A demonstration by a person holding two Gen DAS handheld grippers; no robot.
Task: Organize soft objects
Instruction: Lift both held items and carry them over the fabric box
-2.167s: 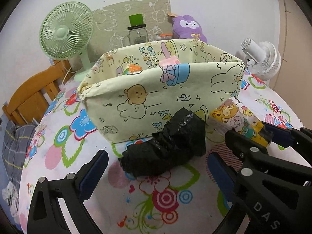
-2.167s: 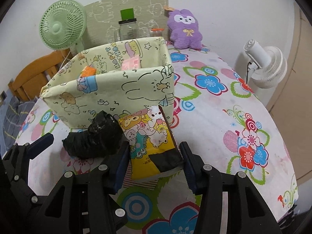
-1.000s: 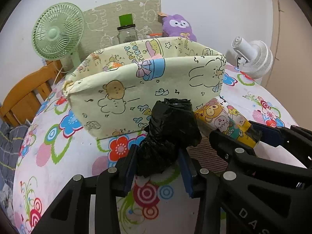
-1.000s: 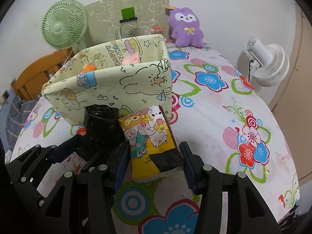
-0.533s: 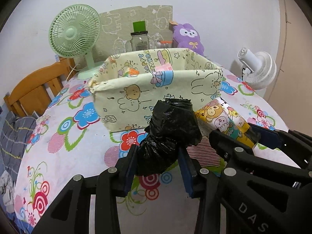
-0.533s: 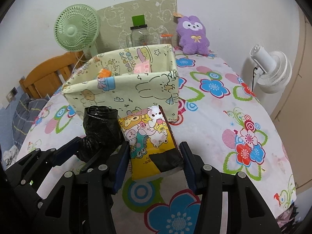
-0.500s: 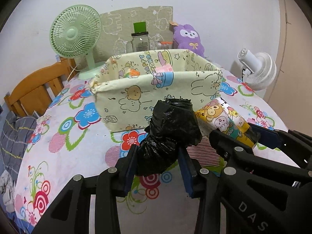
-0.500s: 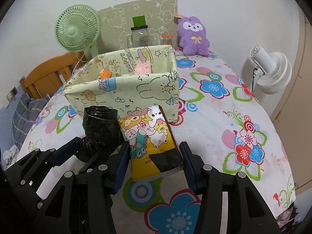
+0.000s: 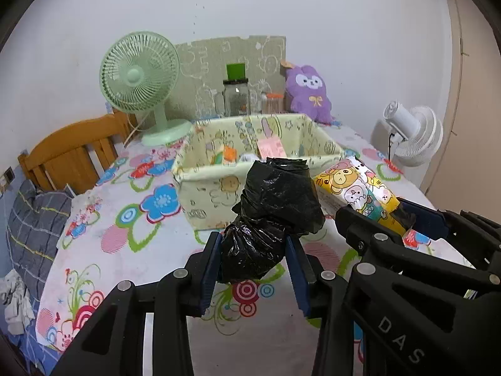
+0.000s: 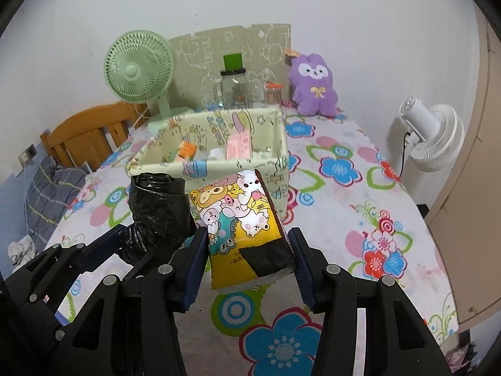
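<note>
My left gripper is clamped on the lower end of a crumpled black plastic-bag bundle, its blue pads pressed into both sides and the jaws only partly apart; the bundle sticks up in front of me, clear of the table. My right gripper pinches a soft yellow packet printed with cartoon animals by its dark lower end, jaws a little wider, and the packet stands tilted just beside the black bundle. Both bundles hang just in front of the near wall of the pale yellow fabric basket with cartoon prints, whose open top shows a pink card and an orange item inside with bare room around them. The floral tablecloth lies open to the right of the basket as far as the table's rounded edge, where a white fan stands. Behind the basket are a green desk fan, a glass jar with a black lid and a purple plush rabbit against the wall; a wooden chair back borders the left edge. The only writing I can read is "DAS" on my right gripper's frame in the left view; the print on the packet is too small to read.
</note>
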